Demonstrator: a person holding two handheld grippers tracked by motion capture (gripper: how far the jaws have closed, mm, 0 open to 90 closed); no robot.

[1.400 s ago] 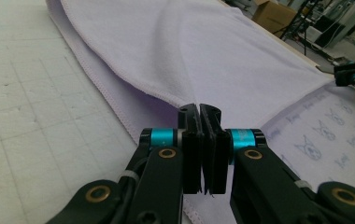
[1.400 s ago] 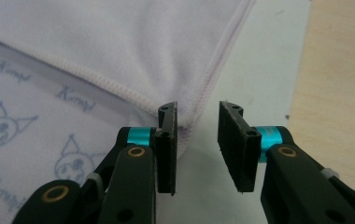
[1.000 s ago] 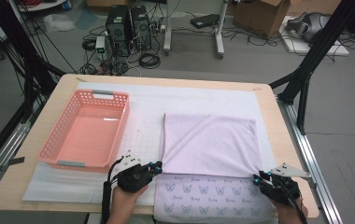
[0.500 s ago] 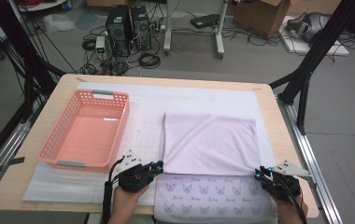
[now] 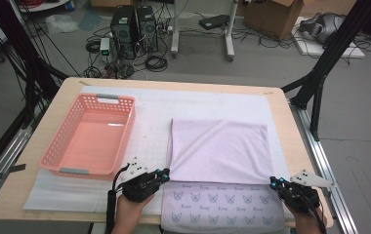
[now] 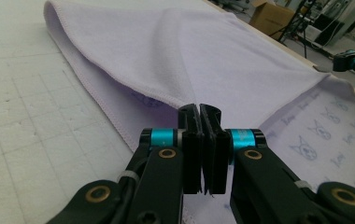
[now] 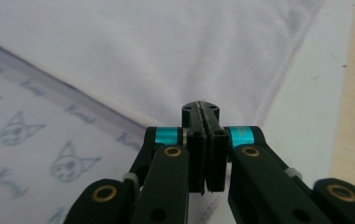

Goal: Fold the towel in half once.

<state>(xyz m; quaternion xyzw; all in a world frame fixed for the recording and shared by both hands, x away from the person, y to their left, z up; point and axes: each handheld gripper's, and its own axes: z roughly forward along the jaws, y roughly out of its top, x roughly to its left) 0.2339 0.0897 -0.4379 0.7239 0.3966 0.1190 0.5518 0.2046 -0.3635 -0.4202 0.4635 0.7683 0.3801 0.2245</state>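
High view: towel on mat, folded edge just ahead of your fingertips. Left gripper, right gripper both clenched on near corners. Cloth soft, light, limp; pinch hemmed corners, expect sag between.

Lilac cat-print towel, salmon-pink basket

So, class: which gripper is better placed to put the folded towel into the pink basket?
Left. The left gripper sits beside the basket, at the towel; the right gripper is at the far corner.
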